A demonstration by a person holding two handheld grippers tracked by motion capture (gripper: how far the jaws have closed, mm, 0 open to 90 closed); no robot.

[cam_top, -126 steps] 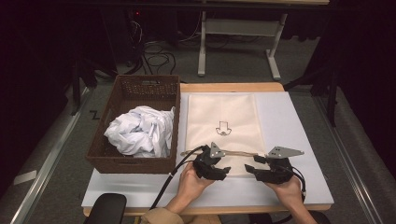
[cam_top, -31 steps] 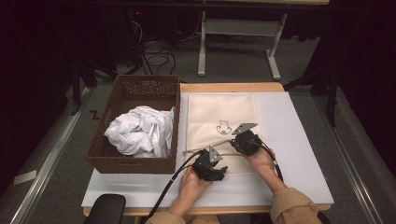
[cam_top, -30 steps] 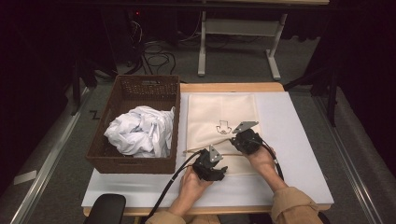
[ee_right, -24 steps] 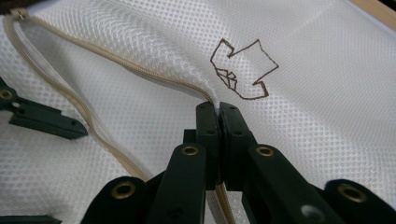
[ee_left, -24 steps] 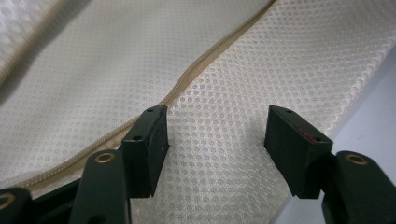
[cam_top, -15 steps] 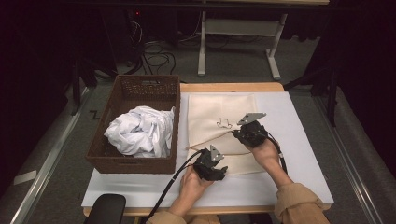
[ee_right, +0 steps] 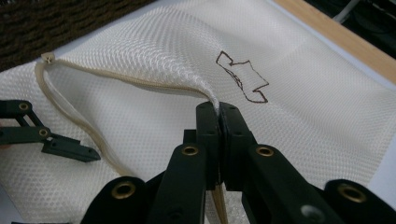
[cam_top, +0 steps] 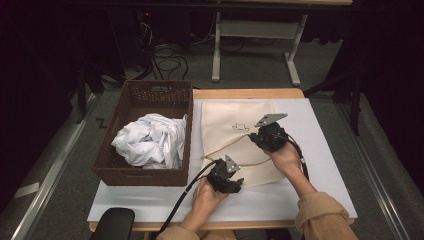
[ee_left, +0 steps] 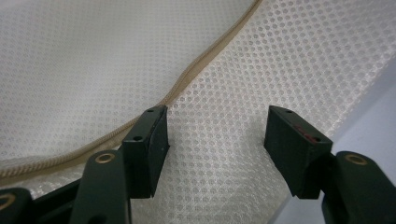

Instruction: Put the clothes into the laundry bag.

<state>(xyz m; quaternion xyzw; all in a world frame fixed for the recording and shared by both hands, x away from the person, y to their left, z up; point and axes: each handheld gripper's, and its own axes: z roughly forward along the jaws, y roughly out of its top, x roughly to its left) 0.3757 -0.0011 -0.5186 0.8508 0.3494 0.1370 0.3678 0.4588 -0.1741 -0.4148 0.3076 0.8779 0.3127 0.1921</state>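
A cream mesh bag [cam_top: 225, 120] with a small drawn mark [cam_top: 240, 127] lies flat on the white board [cam_top: 305, 195]. My right gripper [cam_top: 252, 136] is shut on the upper layer of the bag's zipper edge and holds it raised off the lower layer. In the right gripper view its jaws [ee_right: 218, 109] pinch a peak of mesh [ee_right: 187, 60] beside the mark [ee_right: 243, 77]. My left gripper [cam_top: 227, 176] rests on the bag's near corner, open. In the left gripper view [ee_left: 217, 135] the lower mesh [ee_left: 224, 88] spans the gap, and the zipper [ee_left: 187, 79] runs past.
A dark wicker basket [cam_top: 142, 175] stands left of the bag and holds crumpled white cloth [cam_top: 150, 140]. The table's wooden edge [cam_top: 250, 93] runs behind the board. Cables trail from both grippers toward the person's side.
My right gripper has risen and moved away from the person, lifting the bag's upper layer and widening its mouth. The left gripper has stayed put on the near corner.
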